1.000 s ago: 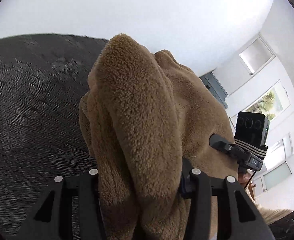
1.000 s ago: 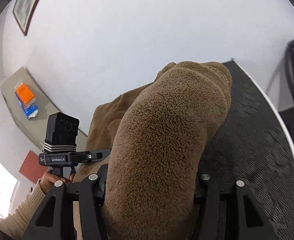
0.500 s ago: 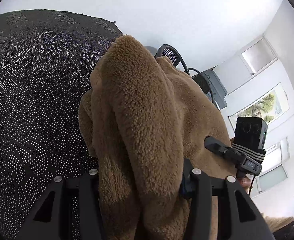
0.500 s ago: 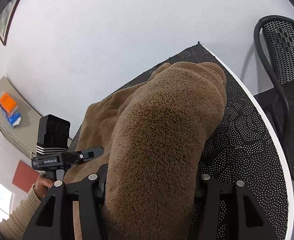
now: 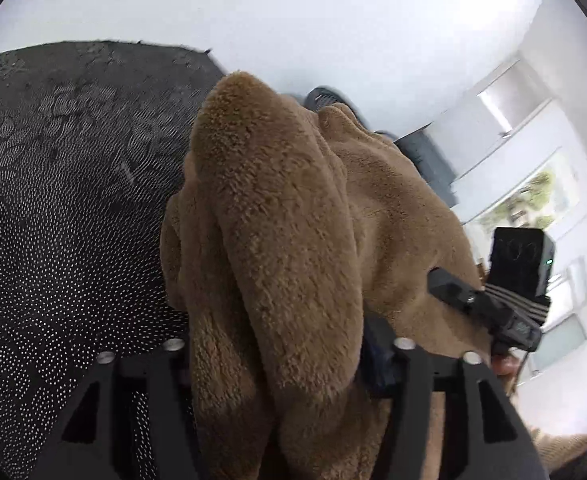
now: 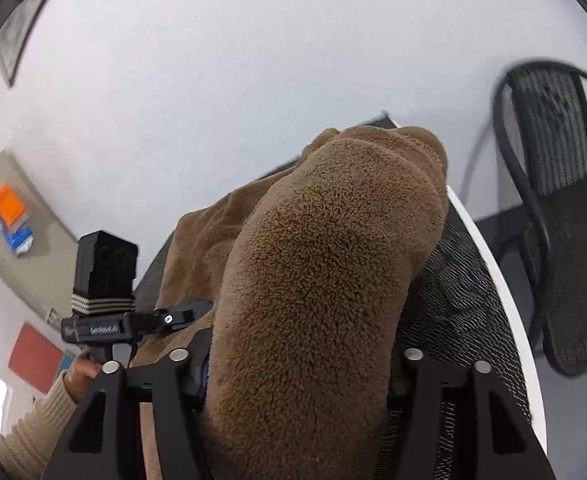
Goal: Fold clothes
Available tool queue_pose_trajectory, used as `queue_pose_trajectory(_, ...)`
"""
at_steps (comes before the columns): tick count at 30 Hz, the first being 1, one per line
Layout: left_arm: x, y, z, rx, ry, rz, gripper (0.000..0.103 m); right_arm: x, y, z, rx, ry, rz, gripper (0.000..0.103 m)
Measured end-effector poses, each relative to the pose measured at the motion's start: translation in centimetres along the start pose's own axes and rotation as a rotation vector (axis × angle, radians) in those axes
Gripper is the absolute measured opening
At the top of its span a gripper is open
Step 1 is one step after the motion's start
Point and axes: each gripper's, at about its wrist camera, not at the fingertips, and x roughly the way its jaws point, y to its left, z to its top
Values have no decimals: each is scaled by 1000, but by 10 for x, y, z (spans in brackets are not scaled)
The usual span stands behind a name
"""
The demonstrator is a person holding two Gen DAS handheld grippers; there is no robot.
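A brown fleece garment (image 5: 285,248) bulges thickly between the jaws of my left gripper (image 5: 281,356), which is shut on it; the fingertips are buried in the pile. My right gripper (image 6: 301,364) is shut on another bunch of the same brown fleece (image 6: 325,264). The cloth stretches between both grippers above the black dotted tablecloth (image 5: 61,208). In the left wrist view the right gripper (image 5: 497,304) shows at the right; in the right wrist view the left gripper (image 6: 109,312) shows at the left, held by a hand in a beige sleeve.
The table's white edge (image 6: 493,280) runs along the right. A black mesh chair (image 6: 561,216) stands beyond it. A white wall is behind. A shelf with orange and blue items (image 6: 9,216) is at the far left. Windows (image 5: 533,200) are at the right.
Both grippers kept their hold on the fleece and tilted: first downward, bringing more table and the chair into view, then back up slightly. The cloth bundle looks the same.
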Motion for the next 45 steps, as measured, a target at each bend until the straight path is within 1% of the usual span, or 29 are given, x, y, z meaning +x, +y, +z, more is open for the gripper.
queue_pose_trajectory(1,5,3,0,-9,4,15,82,2,-1,1,20,13,-11,69)
queue_pose_trajectory(2,8,7,0,-26,6,17,86,5,-7,-3,40,20,-22,74)
queue_pose_trajectory(3,10,11,0,-42,9,5,86,3,-9,-7,52,13,-24,80)
queue_pose_trajectory(4,10,13,0,-52,11,-1,87,1,-9,-10,54,3,-30,82)
queue_pose_trajectory(6,8,15,2,-55,9,11,88,-17,5,-13,-17,-43,-67,82)
queue_pose_trajectory(8,3,14,5,-45,-3,40,88,-35,20,-16,-89,-88,-105,83)
queue_pose_trajectory(12,-27,0,14,-7,-80,120,88,-71,50,-23,-231,-178,-179,83)
queue_pose_trajectory(14,-53,-18,2,16,-134,134,88,-89,65,-26,-303,-223,-216,83)
queue_pose_trajectory(17,-84,-54,-21,89,-188,109,88,-113,86,-32,-406,-283,-268,83)
queue_pose_trajectory(19,-89,-72,-34,177,-193,98,88,-102,82,-44,-433,-243,-273,83)
queue_pose_trajectory(21,-72,-76,-35,291,-175,116,88,-91,78,-56,-460,-203,-277,83)
queue_pose_trajectory(22,-67,-85,-43,343,-158,134,88,-85,76,-62,-474,-183,-279,83)
queue_pose_trajectory(24,-61,-98,-53,395,-114,161,88,-74,72,-75,-500,-143,-283,83)
queue_pose_trajectory(25,-52,-97,-56,410,-92,177,88,-68,70,-81,-514,-123,-286,83)
queue_pose_trajectory(26,-46,-95,-60,407,-73,194,88,-63,68,-87,-527,-103,-288,83)
queue_pose_trajectory(27,-49,-99,-64,398,-61,204,88,-58,66,-92,-532,-83,-287,83)
queue_pose_trajectory(28,-51,-98,-69,390,-59,204,88,-56,62,-91,-507,-64,-278,83)
queue_pose_trajectory(29,-63,-106,-76,387,-65,196,88,-55,60,-90,-496,-50,-275,83)
queue_pose_trajectory(31,-72,-110,-83,397,-80,193,88,-50,62,-92,-526,-36,-298,84)
queue_pose_trajectory(33,-71,-109,-85,414,-80,202,88,-42,67,-87,-552,-31,-325,85)
queue_pose_trajectory(35,-73,-108,-84,412,-77,192,88,-40,68,-87,-561,-27,-331,86)
queue_pose_trajectory(38,-85,-110,-76,357,-62,148,88,-40,64,-84,-542,-37,-312,86)
queue_pose_trajectory(39,-90,-111,-69,328,-71,128,88,-39,59,-89,-532,-42,-302,87)
queue_pose_trajectory(41,-98,-112,-55,283,-92,97,88,-38,54,-88,-515,-43,-285,92)
queue_pose_trajectory(43,-102,-117,-40,295,-123,99,88,-28,51,-86,-514,-36,-274,101)
queue_pose_trajectory(45,-100,-122,-22,321,-140,109,88,-16,49,-85,-527,-29,-287,102)
